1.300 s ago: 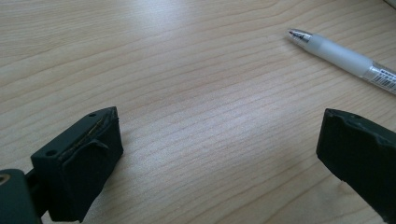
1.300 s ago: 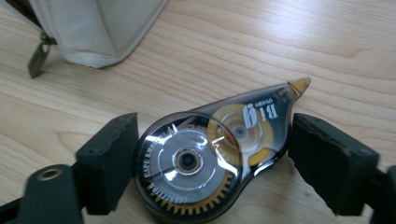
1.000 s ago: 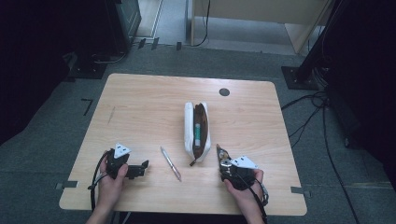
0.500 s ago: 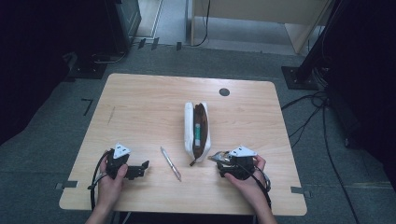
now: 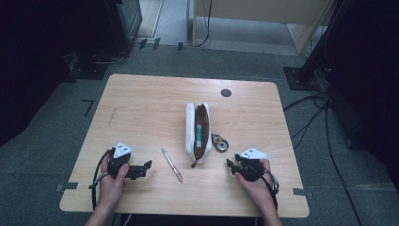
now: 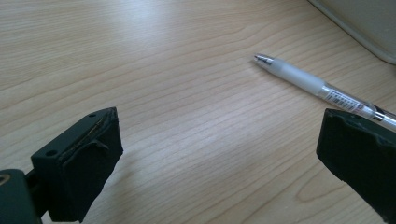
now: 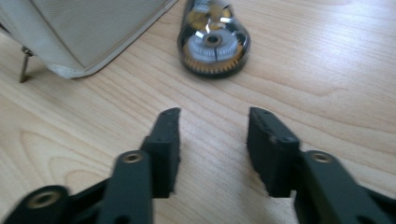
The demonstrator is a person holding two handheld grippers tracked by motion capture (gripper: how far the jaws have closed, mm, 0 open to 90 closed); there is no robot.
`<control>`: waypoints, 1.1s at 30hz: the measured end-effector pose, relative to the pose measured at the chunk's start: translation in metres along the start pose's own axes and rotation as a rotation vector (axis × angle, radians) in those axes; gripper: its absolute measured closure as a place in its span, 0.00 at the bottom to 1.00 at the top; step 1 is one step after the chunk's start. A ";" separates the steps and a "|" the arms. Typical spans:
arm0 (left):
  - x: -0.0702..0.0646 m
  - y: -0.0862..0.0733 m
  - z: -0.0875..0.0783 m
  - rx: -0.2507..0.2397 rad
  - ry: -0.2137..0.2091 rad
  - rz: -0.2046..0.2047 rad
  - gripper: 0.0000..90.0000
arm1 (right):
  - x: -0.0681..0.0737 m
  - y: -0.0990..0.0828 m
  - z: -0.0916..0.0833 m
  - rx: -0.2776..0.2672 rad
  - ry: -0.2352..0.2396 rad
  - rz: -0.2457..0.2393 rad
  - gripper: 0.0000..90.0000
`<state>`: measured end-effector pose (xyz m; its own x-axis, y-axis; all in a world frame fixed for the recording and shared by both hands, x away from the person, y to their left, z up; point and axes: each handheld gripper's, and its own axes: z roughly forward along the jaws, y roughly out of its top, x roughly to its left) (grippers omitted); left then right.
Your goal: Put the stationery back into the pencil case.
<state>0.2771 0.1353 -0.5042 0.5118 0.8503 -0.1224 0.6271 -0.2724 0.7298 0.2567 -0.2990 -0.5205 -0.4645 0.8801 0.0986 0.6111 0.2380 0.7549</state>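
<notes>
Wooden table [image 5: 141, 108], open pencil case [image 5: 198, 132] lying at centre, zip gaping, a green-and-white item visible inside. Two things lie loose outside the case: a clear pen [image 5: 171, 165] on the table to its left, and a small round correction-tape dispenser [image 5: 219, 143] just beside its right flank. Left gripper [image 5: 141, 168] rests low on the table near the pen, jaws spread wide and holding nothing; in the left gripper view the pen [image 6: 322, 88] lies just ahead, its far end passing behind one jaw. Right gripper [image 5: 230, 165] sits near the case's lower right corner, jaws partly open, empty, aimed at the dispenser [image 7: 213, 44], which lies just ahead, not touching. Judgement: if the work is packing the case, it is early to midway — one item inside, pen and dispenser left to grasp and drop in, zip left open.
</notes>
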 end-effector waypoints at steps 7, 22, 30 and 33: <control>-0.004 0.002 0.005 0.016 -0.014 0.019 0.00 | 0.000 0.019 0.005 -0.018 0.027 -0.019 0.31; -0.017 0.002 0.007 0.017 -0.049 0.050 0.00 | 0.020 0.059 0.066 0.045 -0.147 0.088 0.17; -0.008 -0.003 0.007 0.021 -0.042 0.040 0.00 | 0.011 0.057 0.067 0.039 -0.145 0.042 0.32; -0.002 -0.005 0.005 0.023 -0.030 0.030 0.00 | 0.002 0.056 0.062 0.034 -0.163 0.061 0.39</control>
<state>0.2759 0.1327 -0.5115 0.5476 0.8279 -0.1215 0.6244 -0.3077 0.7180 0.3297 -0.2587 -0.5187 -0.3175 0.9476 0.0354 0.6579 0.1932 0.7279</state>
